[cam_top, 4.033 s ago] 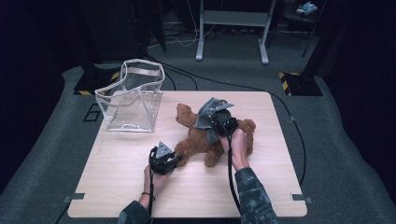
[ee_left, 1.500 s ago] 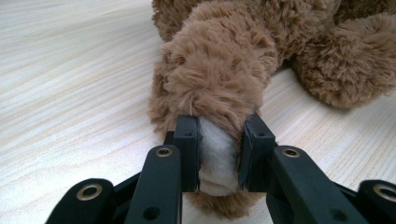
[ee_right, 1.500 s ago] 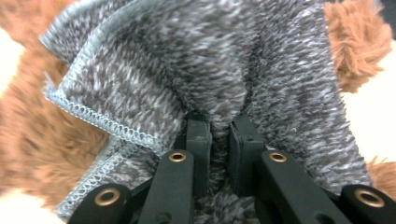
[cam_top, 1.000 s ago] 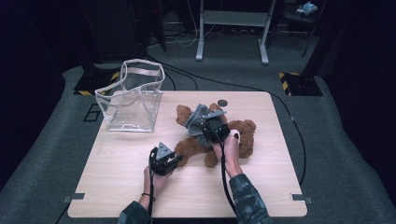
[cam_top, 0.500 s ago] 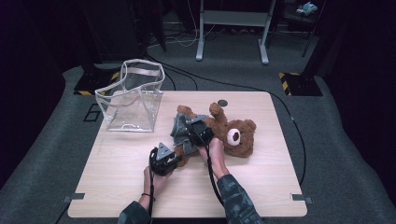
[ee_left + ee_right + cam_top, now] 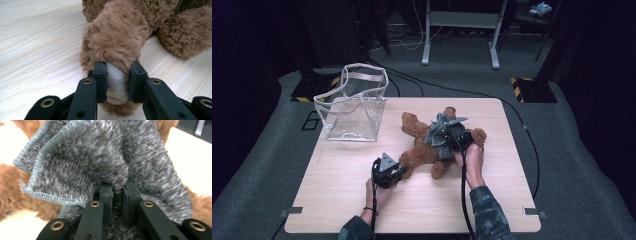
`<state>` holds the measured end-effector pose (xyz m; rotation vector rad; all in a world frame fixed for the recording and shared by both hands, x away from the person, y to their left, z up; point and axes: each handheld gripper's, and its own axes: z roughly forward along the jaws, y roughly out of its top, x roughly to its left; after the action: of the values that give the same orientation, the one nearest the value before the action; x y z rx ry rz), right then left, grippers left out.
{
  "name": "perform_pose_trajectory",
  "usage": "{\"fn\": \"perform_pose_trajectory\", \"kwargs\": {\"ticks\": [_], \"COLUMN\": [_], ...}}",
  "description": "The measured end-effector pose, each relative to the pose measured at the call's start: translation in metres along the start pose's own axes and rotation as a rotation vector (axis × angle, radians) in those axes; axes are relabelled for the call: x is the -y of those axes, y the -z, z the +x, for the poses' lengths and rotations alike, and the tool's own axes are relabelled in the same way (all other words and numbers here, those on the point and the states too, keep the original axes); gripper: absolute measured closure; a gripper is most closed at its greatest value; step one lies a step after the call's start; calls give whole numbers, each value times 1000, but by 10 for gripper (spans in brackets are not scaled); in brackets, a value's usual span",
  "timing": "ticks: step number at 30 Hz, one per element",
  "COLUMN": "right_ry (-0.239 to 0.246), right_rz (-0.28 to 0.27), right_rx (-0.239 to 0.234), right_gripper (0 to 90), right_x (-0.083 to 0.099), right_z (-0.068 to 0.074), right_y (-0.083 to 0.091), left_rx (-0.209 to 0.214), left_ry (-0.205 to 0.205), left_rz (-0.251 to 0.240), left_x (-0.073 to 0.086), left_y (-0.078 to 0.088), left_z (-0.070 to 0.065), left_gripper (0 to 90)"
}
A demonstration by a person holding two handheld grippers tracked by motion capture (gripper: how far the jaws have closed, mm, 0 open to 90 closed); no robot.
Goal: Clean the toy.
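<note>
A brown teddy bear (image 6: 422, 152) lies across the middle of the wooden table (image 6: 492, 200). My left gripper (image 6: 401, 171) is shut on one of its feet; in the left gripper view the pads (image 6: 100, 80) squeeze the white sole of the foot (image 6: 117, 45). A grey knitted cloth (image 6: 439, 131) is bunched over the bear's right part. My right gripper (image 6: 451, 141) is shut on it. In the right gripper view the cloth (image 6: 87, 157) folds up from between the nearly touching pads (image 6: 107, 195), with brown fur (image 6: 15, 192) behind it.
A clear plastic bag (image 6: 354, 107) with beige trim stands open at the table's back left. Black cables (image 6: 512, 107) run over the grey carpet behind and to the right. A metal stand's legs (image 6: 462, 30) rise beyond the table.
The right gripper swung left over the bear with the cloth, baring the bear's head, then came back right to cover it. The left gripper kept its grip on the foot.
</note>
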<state>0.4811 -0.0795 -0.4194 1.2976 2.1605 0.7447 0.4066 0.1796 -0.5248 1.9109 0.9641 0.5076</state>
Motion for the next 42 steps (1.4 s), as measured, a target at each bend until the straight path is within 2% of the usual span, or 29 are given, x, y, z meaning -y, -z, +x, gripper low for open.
{"fn": "perform_pose_trajectory", "kwargs": {"ticks": [1,2,4,6,7,11,13,16,19,20,22,23,25,27,29,30,31,32,34,35,37,39,42], "right_ry": [-6,-5,18,43,44,-74,-115,-111,-120,-128,-156,-152,-180,-195,-226,-236,-243,-230,-219,-208,-175,-156,-204], "right_rz": [-16,-42,-48,-25,-17,-25,-38,-75,-92,-91,-78,-81,-67,-42,-32,-47,-83,-103,-157,-170,-153,-112,-102], "right_rx": [-5,-36,-57,-34,-30,-89,-109,-79,-15,5,13,45,77,134,139,124,106,96,34,9,-15,18,51], "right_gripper": [803,803,804,806,807,811,811,809,809,810,810,810,810,810,809,808,807,805,803,803,804,804,805], "right_x": [-2,-4,-6,-5,-4,6,9,9,8,10,15,18,25,30,33,33,31,29,22,19,14,15,24], "right_z": [1,5,13,17,13,-22,-32,-37,-43,-48,-56,-61,-72,-81,-88,-90,-88,-86,-77,-72,-61,-55,-67], "right_y": [4,9,12,8,5,2,5,14,22,22,21,19,16,14,15,17,23,27,33,33,26,16,8], "left_rx": [-1,-1,-2,-1,-1,9,4,10,8,9,6,3,6,3,4,5,5,5,2,-3,4,-4,-4], "left_ry": [3,3,2,3,3,-4,-2,-2,-1,-3,1,-2,-2,-2,3,-3,-4,-3,-5,-5,-5,-5,-9], "left_rz": [-2,-2,-2,-2,-2,7,-2,6,5,7,1,-1,4,0,1,7,7,7,3,-2,7,-2,-2], "left_x": [0,0,0,0,0,0,0,0,0,0,0,0,0,0,0,0,0,0,0,0,0,0,0], "left_y": [0,0,0,0,0,0,0,0,0,0,0,0,0,0,0,0,0,0,0,-1,0,-1,-1], "left_z": [0,0,0,0,0,0,-1,0,0,0,-1,-1,0,-1,-1,-1,-1,-1,-1,-1,-1,-2,-2], "left_gripper": [724,723,724,724,723,723,723,724,723,723,723,724,723,724,723,724,724,723,723,723,724,723,723]}}
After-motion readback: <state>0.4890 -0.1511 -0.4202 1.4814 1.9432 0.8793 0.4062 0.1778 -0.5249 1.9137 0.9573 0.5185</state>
